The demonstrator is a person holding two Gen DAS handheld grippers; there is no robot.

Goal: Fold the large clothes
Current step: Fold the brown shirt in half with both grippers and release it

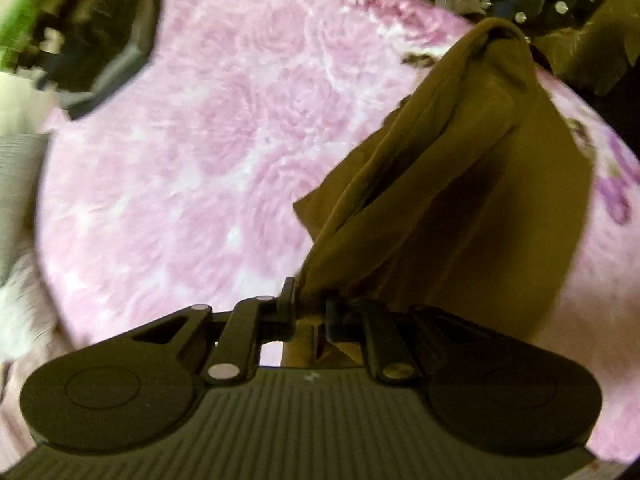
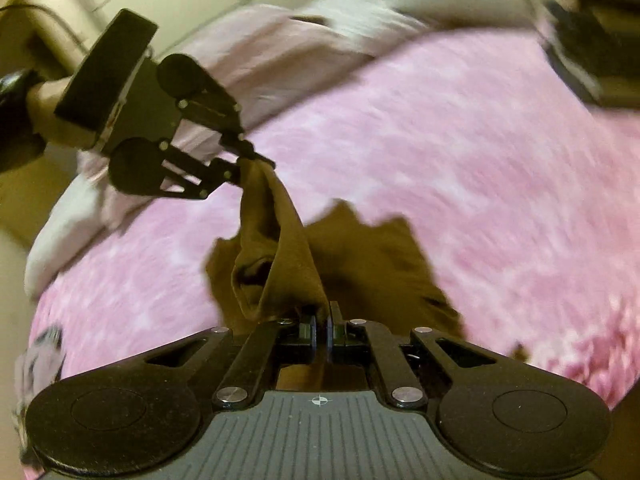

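Note:
A brown garment (image 1: 460, 200) hangs stretched between my two grippers above a pink flowered blanket (image 1: 224, 152). In the left wrist view my left gripper (image 1: 311, 306) is shut on one corner of the cloth at the bottom, and my right gripper (image 1: 516, 36) pinches the far corner at the top right. In the right wrist view my right gripper (image 2: 322, 322) is shut on the brown garment (image 2: 280, 248). My left gripper (image 2: 256, 160) grips the other end at the upper left, held by a hand. The lower part of the garment sags in folds toward the blanket (image 2: 460, 168).
A dark boxy object (image 1: 112, 32) sits at the blanket's far edge, also seen as the dark object (image 2: 580, 60). A pale pink sheet (image 2: 260, 52) and white bedding lie along one side. Dark equipment and cardboard (image 1: 600, 12) stand behind the right gripper.

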